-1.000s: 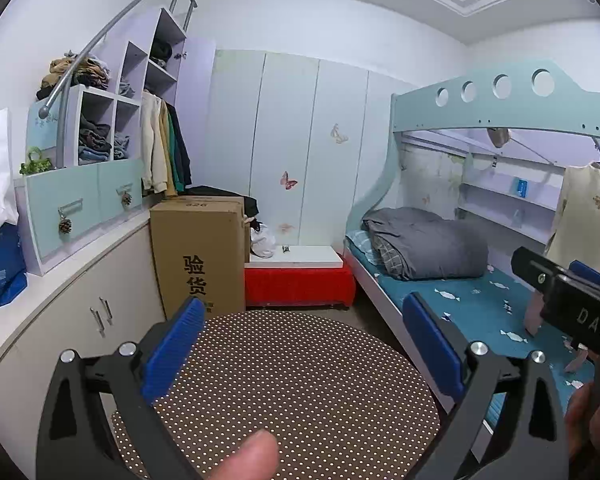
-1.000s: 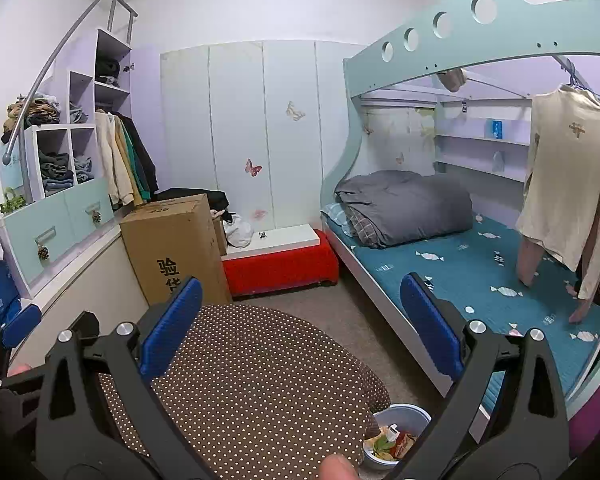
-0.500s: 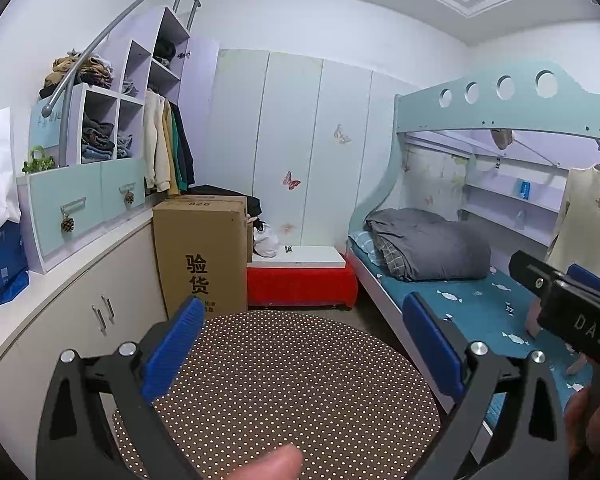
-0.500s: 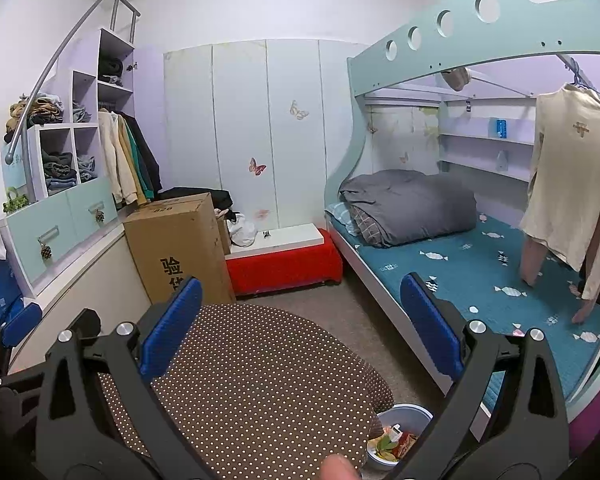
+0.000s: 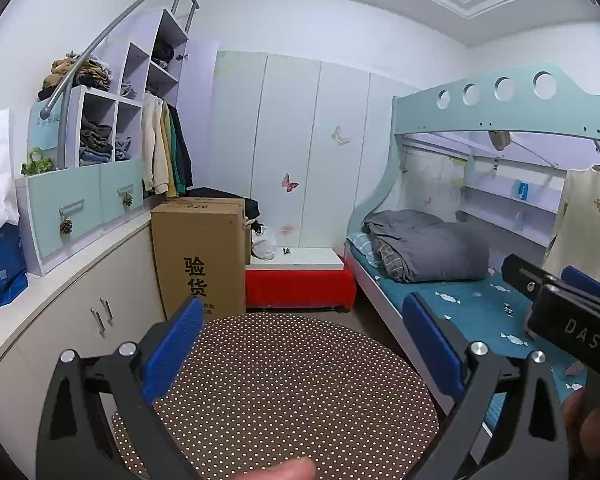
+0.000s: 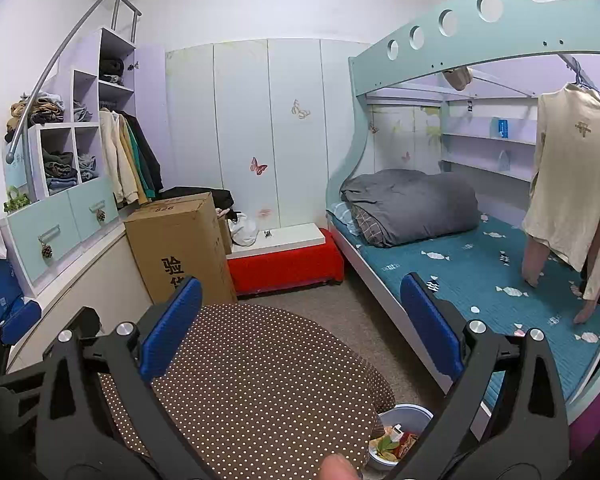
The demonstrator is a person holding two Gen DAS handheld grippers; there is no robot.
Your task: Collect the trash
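A small pale blue trash bin (image 6: 400, 436) holding wrappers and scraps stands on the floor beside the round table, low in the right wrist view. My right gripper (image 6: 300, 328) is open above the brown dotted tablecloth (image 6: 252, 384), nothing between its blue pads. My left gripper (image 5: 304, 344) is also open and empty over the same tablecloth (image 5: 284, 392). The right gripper's black body (image 5: 568, 320) shows at the right edge of the left wrist view. A fingertip (image 5: 284, 470) shows at the bottom edge.
A tall cardboard box (image 5: 198, 256) stands behind the table beside a red low bench (image 5: 298, 284). A bunk bed (image 6: 460, 272) with a grey duvet runs along the right. White cabinets (image 5: 80, 320) and shelves line the left. A cream shirt (image 6: 572, 184) hangs at the right.
Both views have drifted slightly, so the room sits a little further right in frame. The fingertip at the bottom has shifted right. Both grippers stay open.
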